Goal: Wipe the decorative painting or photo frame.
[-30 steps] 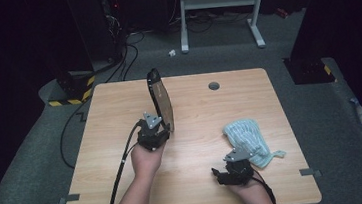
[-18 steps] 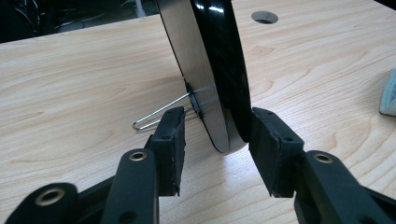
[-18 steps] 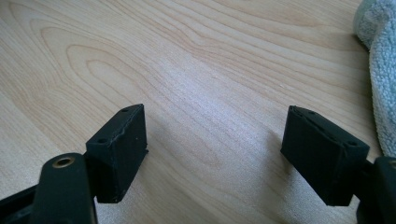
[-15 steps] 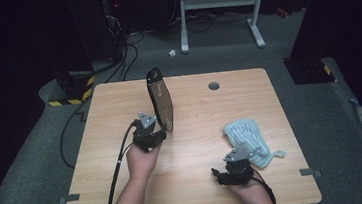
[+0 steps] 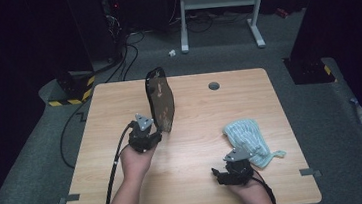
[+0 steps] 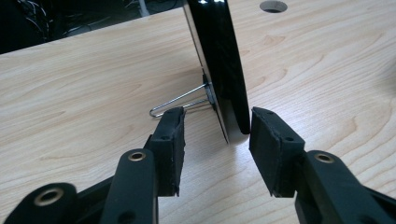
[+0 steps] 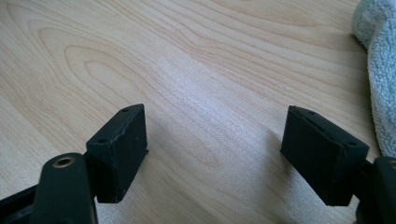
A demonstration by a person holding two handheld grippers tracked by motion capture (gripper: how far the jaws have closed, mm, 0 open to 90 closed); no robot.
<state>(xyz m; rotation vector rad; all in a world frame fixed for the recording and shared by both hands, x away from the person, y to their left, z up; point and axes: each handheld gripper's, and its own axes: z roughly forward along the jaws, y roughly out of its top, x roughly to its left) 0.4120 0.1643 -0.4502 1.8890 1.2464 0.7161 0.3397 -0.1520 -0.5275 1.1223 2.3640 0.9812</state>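
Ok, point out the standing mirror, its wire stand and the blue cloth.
standing mirror (image 5: pixel 161 101), high view, middle of its dark face
wire stand (image 6: pixel 180 100), left gripper view, middle of the wire leg behind the mirror
blue cloth (image 5: pixel 245 133), high view, middle of the folded towel

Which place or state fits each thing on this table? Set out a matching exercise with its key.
Things:
1. dark panel
2. cloth
3. left tool
4. cable hole

Places or states:
A. lies crumpled near the right tool
B. stands upright on a wire prop
C. sits in the tabletop near the far edge
D. jaws apart either side of the panel's edge

Pairs: 1-B, 2-A, 3-D, 4-C
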